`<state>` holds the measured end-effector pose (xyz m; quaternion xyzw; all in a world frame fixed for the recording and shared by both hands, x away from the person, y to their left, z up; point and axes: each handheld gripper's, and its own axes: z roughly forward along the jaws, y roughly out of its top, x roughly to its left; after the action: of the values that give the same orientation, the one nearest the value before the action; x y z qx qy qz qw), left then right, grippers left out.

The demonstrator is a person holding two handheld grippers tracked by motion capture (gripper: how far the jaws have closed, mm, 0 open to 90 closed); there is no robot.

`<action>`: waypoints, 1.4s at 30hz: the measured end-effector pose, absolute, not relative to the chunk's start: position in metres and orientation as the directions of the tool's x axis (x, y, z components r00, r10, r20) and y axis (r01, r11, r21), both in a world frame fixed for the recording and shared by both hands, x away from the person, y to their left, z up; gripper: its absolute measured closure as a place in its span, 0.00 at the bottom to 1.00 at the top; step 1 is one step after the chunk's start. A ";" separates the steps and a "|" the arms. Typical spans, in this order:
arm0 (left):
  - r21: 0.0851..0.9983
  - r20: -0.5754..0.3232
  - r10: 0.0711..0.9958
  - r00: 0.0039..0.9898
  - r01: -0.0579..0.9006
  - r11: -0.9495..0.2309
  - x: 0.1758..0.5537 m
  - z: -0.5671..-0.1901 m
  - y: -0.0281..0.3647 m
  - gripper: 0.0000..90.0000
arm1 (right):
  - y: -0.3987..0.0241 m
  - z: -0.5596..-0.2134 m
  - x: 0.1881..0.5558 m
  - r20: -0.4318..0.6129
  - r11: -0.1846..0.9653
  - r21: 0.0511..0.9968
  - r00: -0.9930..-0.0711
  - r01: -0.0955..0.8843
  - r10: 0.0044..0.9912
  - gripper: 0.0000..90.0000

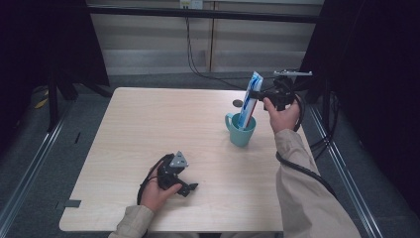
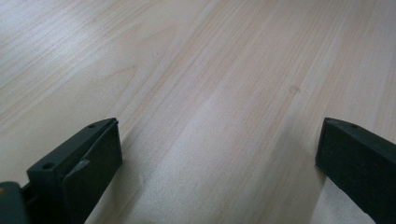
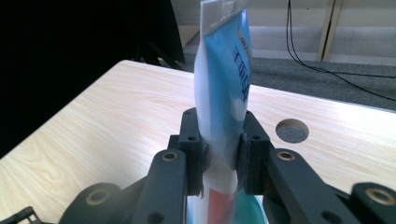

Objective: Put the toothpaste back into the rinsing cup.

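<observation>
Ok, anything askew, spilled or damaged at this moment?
Nothing spilled or damaged. The blue and white tube leans in the teal mug rather than standing straight, but the right tool is shut on it. The left tool rests open on the table.

Left gripper (image 1: 190, 187) low at lower centre-left of the high view — jaws spread wide. Right gripper (image 1: 253, 94) raised at upper right — jaws clamped, forearm extended.

Light wooden table (image 1: 148, 129), round hole (image 3: 292, 131) in it, black cable (image 1: 195, 59) on grey floor (image 1: 148, 79)
</observation>
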<state>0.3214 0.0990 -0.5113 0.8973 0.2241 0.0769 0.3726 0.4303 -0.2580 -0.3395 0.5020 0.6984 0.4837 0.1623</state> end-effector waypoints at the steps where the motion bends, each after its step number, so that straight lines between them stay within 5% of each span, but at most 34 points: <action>1: 0.703 -0.029 0.460 0.888 0.345 -0.622 0.321 -0.511 0.099 0.00 | -0.258 -0.341 0.431 0.255 0.034 0.838 -0.446 0.544 0.858 0.83; 42: 0.702 -0.026 0.457 0.889 0.342 -0.625 0.322 -0.511 0.099 0.00 | -0.261 -0.391 0.433 0.277 0.015 0.793 -0.383 0.609 0.881 0.82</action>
<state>0.3215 0.0991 -0.5113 0.8979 0.2225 0.0778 0.3717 0.4327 -0.2614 -0.3913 0.5348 0.6966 0.4542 0.1497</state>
